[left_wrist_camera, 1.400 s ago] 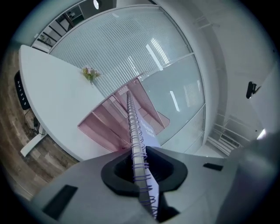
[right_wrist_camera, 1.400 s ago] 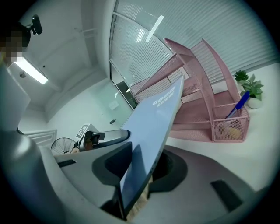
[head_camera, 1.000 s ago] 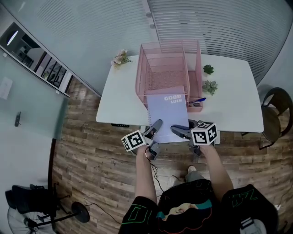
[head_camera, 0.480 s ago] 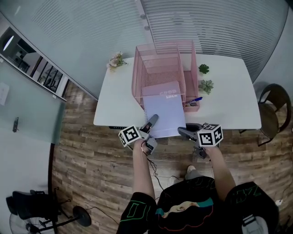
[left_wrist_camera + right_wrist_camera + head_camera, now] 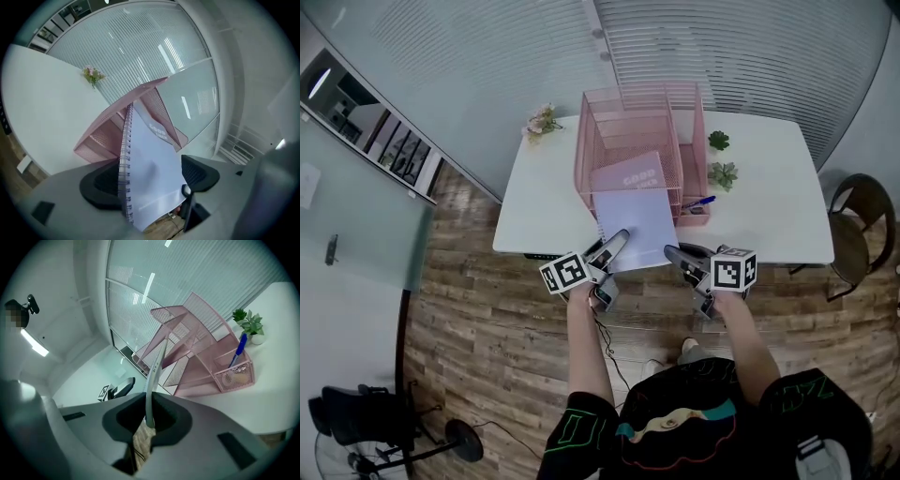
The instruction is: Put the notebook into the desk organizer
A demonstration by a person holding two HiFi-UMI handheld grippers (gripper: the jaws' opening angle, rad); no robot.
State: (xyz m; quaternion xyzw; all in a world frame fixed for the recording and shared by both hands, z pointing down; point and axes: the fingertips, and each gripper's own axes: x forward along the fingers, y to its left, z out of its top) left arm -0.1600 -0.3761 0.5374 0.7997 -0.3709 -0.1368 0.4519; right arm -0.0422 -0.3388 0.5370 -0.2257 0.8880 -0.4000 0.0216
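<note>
The notebook (image 5: 636, 211) leans half inside the organizer (image 5: 589, 141), and the right gripper (image 5: 675, 255) closes onto its near edge, seemingly taking over, while the left gripper (image 5: 617, 242) opens around it.

Materials and finishes
Pink wire mesh — desk organizer (image 5: 628, 131); matt paper, wire-bound — notebook (image 5: 636, 220); smooth white table (image 5: 769, 206).

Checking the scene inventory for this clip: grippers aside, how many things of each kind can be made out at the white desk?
organizer: 1
notebook: 1
pen: 1
potted plants: 2
flower sprig: 1
Total: 6
</note>
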